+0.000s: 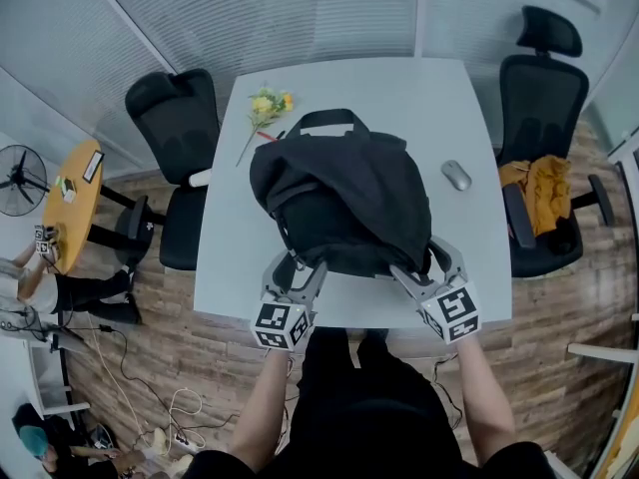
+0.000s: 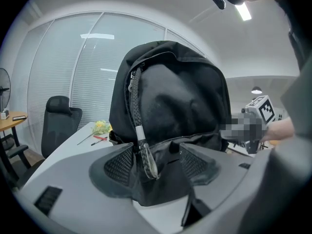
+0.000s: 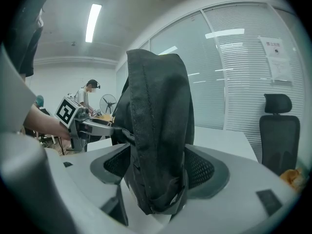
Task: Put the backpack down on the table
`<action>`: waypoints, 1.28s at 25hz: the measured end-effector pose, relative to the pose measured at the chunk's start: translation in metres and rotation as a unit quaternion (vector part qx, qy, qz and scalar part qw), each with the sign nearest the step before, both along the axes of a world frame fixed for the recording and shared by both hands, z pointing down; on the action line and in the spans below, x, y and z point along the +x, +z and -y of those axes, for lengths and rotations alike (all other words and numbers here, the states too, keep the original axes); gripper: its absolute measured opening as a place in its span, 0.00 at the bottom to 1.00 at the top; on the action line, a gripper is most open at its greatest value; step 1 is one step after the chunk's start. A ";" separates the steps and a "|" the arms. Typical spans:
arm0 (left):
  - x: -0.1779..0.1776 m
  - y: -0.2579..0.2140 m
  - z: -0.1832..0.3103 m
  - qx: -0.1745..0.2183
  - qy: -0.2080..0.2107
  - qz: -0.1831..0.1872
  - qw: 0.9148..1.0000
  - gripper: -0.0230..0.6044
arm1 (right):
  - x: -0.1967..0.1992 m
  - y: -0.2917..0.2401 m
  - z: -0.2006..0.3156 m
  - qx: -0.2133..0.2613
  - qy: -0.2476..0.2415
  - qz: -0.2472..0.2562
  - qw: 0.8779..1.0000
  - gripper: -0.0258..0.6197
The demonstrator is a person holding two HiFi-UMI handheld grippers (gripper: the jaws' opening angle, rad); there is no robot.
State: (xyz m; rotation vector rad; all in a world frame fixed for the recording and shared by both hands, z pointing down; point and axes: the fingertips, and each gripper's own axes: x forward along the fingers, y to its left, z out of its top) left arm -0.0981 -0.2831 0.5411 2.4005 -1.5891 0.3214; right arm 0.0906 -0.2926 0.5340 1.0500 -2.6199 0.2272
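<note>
The slumped black fabric backpack (image 1: pixel 339 193) is stood on the white table (image 1: pixel 429 98), directly ahead of both hands, handle end away; the left tongs (image 1: pixel 297 269) and right tongs (image 1: pixel 424 264) are spread wide, with its near bottom fabric lying loose between each pair, judged ungripped

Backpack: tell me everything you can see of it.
The backpack is soft black fabric, slumped and creased, and rests on the white table. Its looped top handle points toward the far edge. A woven cord hangs down at its near edge. That edge sits between the wide-spread jaws of the left gripper and the right gripper. The flowers and the mouse lie apart from it.
</note>
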 end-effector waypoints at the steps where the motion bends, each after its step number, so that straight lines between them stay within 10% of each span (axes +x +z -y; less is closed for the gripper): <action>1: -0.001 0.000 -0.001 -0.001 -0.003 0.001 1.000 0.47 | 0.001 -0.001 -0.001 0.000 0.001 0.002 1.000 0.59; 32: -0.030 -0.034 -0.074 0.022 0.060 -0.017 0.998 0.41 | -0.006 -0.045 -0.091 0.022 0.126 0.000 0.992 0.51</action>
